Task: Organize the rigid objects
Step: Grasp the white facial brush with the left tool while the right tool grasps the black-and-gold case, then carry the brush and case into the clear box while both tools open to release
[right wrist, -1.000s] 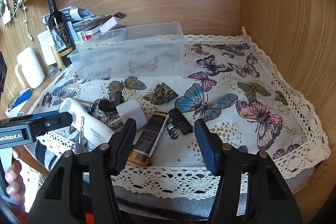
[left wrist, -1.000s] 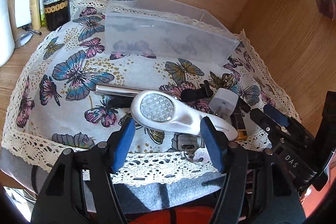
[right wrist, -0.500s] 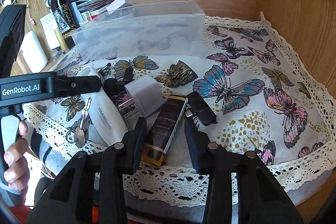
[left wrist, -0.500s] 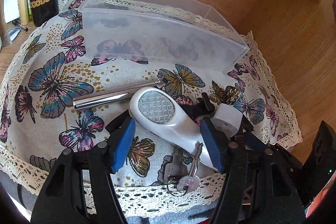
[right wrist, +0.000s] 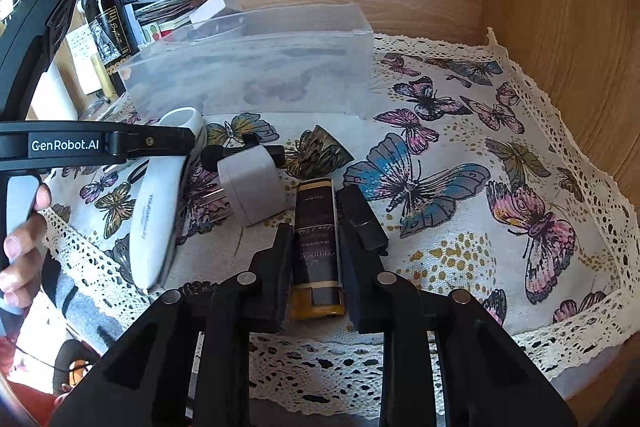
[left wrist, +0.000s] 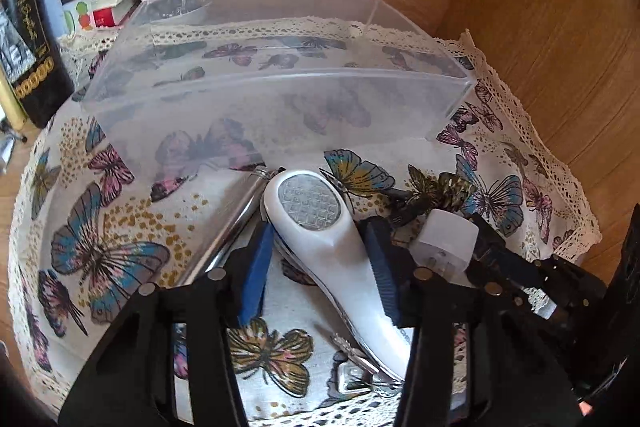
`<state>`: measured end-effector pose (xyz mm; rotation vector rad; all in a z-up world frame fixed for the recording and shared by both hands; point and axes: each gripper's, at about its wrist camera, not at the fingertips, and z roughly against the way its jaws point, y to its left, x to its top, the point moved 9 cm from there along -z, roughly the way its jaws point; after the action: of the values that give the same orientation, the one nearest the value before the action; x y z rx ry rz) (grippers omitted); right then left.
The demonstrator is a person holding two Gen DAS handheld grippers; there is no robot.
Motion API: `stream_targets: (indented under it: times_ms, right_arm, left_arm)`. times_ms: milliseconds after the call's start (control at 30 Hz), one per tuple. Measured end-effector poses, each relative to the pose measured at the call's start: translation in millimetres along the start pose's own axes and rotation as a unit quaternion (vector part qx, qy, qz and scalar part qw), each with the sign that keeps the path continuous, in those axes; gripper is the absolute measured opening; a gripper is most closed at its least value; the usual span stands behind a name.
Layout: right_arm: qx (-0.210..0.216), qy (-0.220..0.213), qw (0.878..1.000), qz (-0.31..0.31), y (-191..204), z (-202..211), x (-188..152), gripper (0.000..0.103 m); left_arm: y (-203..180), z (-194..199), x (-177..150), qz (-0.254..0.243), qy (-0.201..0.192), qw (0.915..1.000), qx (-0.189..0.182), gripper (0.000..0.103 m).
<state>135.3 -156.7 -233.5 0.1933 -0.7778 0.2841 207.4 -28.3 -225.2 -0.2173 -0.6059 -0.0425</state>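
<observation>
Butterfly cloth (left wrist: pixel 120 227) w/ lace edge covers the wooden desk corner. Clear plastic bin (left wrist: pixel 280 95) sits toward the back of it, open top, nothing seen inside. Wine bottle (right wrist: pixel 105 15) stands upright left of the bin, by a stack of books & papers (right wrist: pixel 160 7).

Left gripper (left wrist: pixel 320 267): blue pads on both sides of the white handheld device (left wrist: pixel 320 227), round grid face up, head pointing at the bin; pads close on its neck but can't tell if they actually press it. Device lies just in front of the bin, near the cloth's front edge. Silver metal tube (left wrist: pixel 228 235) lies just left of it, beside the left pad. White plug adapter (left wrist: pixel 444 243) just right of it, prongs toward the front edge. Keys (left wrist: pixel 352 375) partly under the device's handle.

Right gripper (right wrist: pixel 314 259): jaws nearly together, one each side of the brown-and-gold box (right wrist: pixel 316 239), tight to it; firm clamp unclear. Box lies flat, long way, near the front lace. Small black piece (right wrist: pixel 362 219) just right of it, touching the right finger.
</observation>
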Motion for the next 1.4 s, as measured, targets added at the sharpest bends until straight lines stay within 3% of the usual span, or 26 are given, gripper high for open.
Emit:
stream_targets:
  times_ms: [200, 333, 400, 567, 733, 1000, 1400]
  right_arm:
    - [-0.003, 0.0, 1.0, 0.011, 2, 0, 1, 0.021]
    - [-0.003, 0.005, 1.0, 0.023, 7, -4, 3, 0.022]
    - [-0.006, 0.003, 1.0, 0.029, 8, -6, 4, 0.022]
    - [-0.01, -0.003, 1.0, 0.02, 7, -6, 7, 0.022]
    - [-0.006, -0.025, 1.0, 0.001, 1, 7, 17, 0.022]
    - [-0.011, -0.064, 0.998, -0.003, -1, 25, 46, 0.022]
    - [-0.01, -0.135, 0.991, 0.002, 3, 50, 111, 0.022]
  left_arm:
    - [7, -3, 3, -0.028, 0.014, 0.9994, 0.013, 0.048]
    - [-1, -17, -6, -0.04, 0.034, 0.9985, 0.017, 0.059]
    - [-3, -20, -5, -0.046, 0.028, 0.9981, 0.029, 0.058]
    - [-6, -19, 1, -0.045, 0.016, 0.9986, 0.024, 0.038]
    - [2, -10, 1, -0.027, 0.003, 0.9995, 0.019, 0.037]
    - [1, 38, 12, -0.02, -0.063, 0.9978, 0.007, 0.037]
    - [-1, 114, 44, -0.019, -0.169, 0.9855, -0.002, 0.036]
